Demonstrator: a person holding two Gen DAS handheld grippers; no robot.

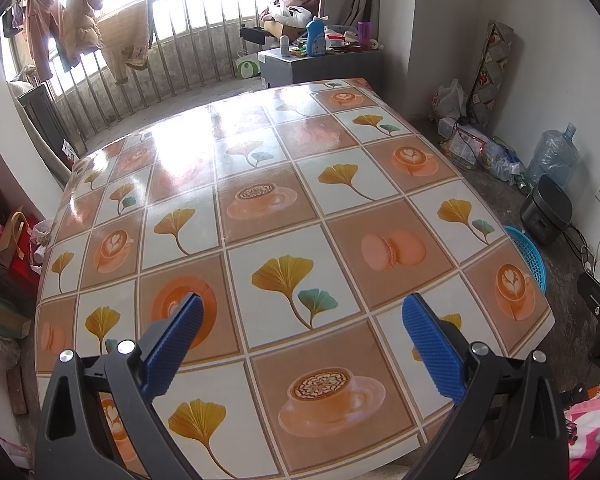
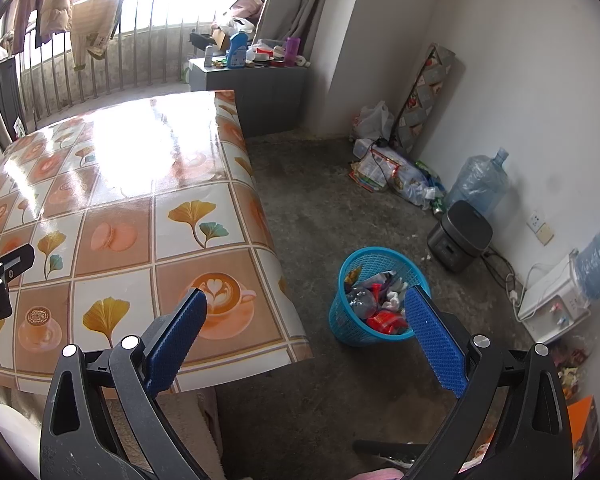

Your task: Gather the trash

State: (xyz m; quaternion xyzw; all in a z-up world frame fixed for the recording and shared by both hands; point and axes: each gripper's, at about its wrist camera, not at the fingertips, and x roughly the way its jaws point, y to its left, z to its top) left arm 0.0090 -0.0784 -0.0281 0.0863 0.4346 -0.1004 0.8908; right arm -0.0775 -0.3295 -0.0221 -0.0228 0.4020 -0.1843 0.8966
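Hovering wide open and empty, the left gripper (image 1: 302, 312) faces a bare worktop (image 1: 260, 184); the right gripper (image 2: 306, 308), equally spread, overlooks the blue basket (image 2: 342, 322) of trash (image 2: 380, 300) on the floor. Risk: nudging the light basket could tip it.

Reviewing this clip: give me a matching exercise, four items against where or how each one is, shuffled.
Items
1. blue basket
2. water jug
3. detergent bottle
4. right gripper

Places or states
A. on the grey cabinet
B. open, holding nothing
C. on the floor beside the table, holding trash
D. against the wall, behind the black appliance

Pairs: 1-C, 2-D, 3-A, 4-B
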